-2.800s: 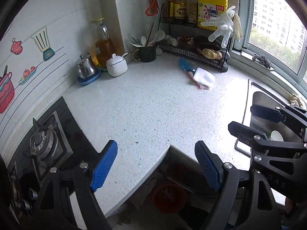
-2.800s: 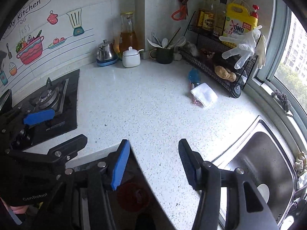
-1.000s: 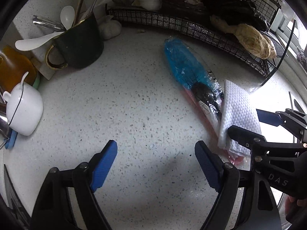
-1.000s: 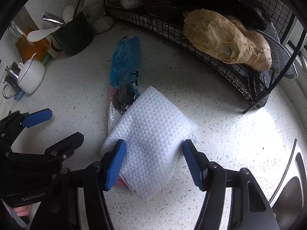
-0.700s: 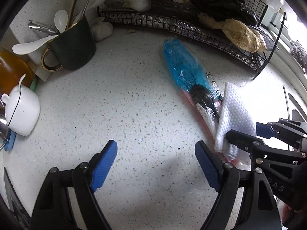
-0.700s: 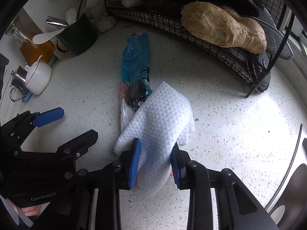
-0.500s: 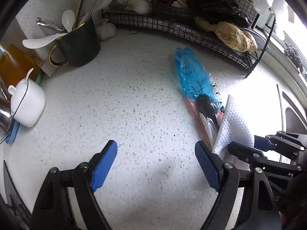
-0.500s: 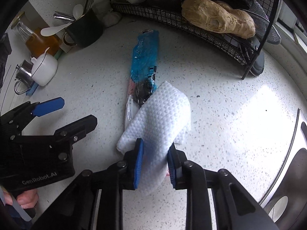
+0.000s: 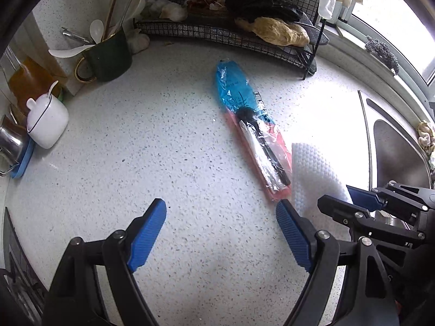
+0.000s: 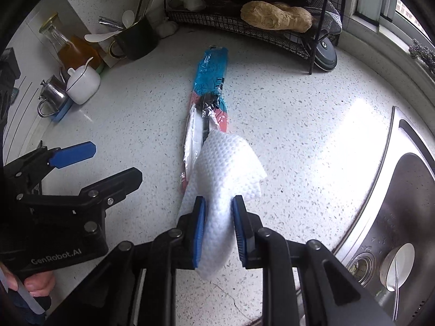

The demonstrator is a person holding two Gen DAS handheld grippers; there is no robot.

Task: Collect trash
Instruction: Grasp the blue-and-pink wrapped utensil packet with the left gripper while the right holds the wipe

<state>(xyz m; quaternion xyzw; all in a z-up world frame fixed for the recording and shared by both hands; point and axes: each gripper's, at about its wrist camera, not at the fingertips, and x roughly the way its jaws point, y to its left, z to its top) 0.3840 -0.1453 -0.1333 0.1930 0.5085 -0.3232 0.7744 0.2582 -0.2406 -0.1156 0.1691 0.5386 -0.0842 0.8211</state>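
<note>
The right gripper (image 10: pixel 218 226), jaws just closed, pinches a white dimpled paper towel (image 10: pixel 227 168), folded and lifted off the speckled countertop (image 10: pixel 312 125). Beside it lies a blue-and-pink plastic wrapper (image 10: pixel 209 87). The left gripper (image 9: pixel 221 235), marked "GenRobot.AI", hangs spread and empty.

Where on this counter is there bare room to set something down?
Widest bare stretch of counter: between the white sugar pot and the blue plastic wrapper, below the dark utensil mug. Another bare patch lies between wrapper, wire rack and sink. The back corner and the rack shelf are crowded.
</note>
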